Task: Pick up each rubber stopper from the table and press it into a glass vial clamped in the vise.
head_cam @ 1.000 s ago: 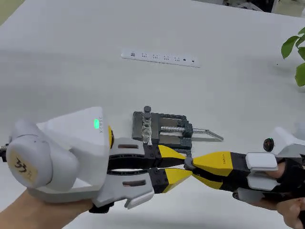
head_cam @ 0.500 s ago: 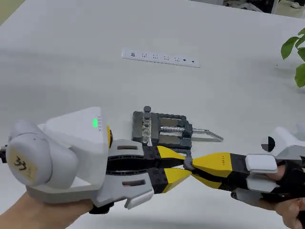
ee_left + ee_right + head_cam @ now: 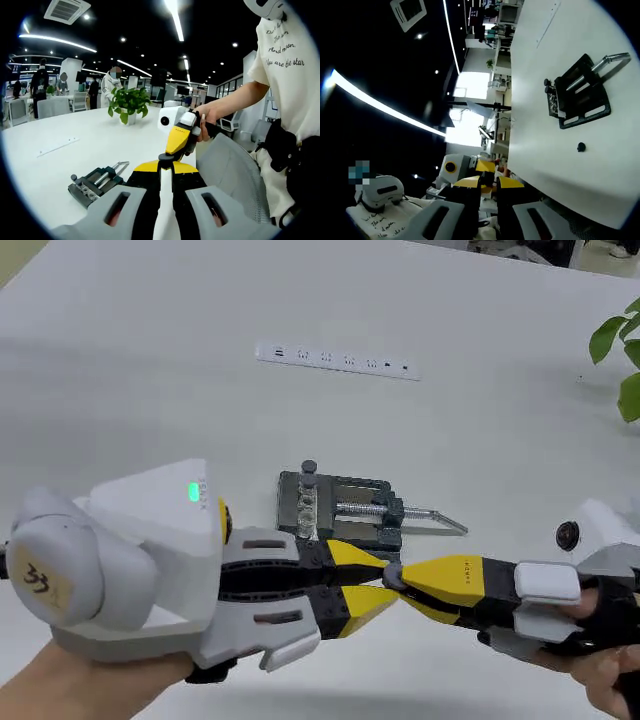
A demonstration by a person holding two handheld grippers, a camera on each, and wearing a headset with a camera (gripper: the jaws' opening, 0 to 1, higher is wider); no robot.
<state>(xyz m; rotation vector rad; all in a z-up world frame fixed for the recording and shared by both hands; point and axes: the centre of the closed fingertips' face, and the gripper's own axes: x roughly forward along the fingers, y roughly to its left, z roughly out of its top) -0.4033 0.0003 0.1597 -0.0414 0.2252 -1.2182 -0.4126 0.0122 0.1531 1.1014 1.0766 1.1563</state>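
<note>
The rubber stopper (image 3: 393, 573) hung above the table (image 3: 150, 390), a small dark plug caught exactly where two sets of yellow tips met. The right gripper (image 3: 402, 580), held in from the person's right, was clamped on it, jaws closed against the plug's sides. The left gripper (image 3: 386, 583) faced it nose to nose with its jaws drawn together and their tips touching the plug's free end, not wrapped round it as far as could be judged. That pose read as a mid-air adjustment: the closed left tips gave a stop against which the stopper could be squared in the right gripper's hold, so it would enter a vial straight. Just beyond the meeting tips, away from the person, sat the vise (image 3: 345, 512). The glass vials (image 3: 307, 506) stood upright in a row between its plates, fixed so that neither gripper need steady them during pressing. The vial farthest from the tips wore a dark cap (image 3: 309, 469), probably a stopper already seated. Another stopper (image 3: 580, 147) lay loose ahead and right of the right gripper's jaws, between them and the vise. Well beyond the vise lay a power strip (image 3: 335, 358).
</note>
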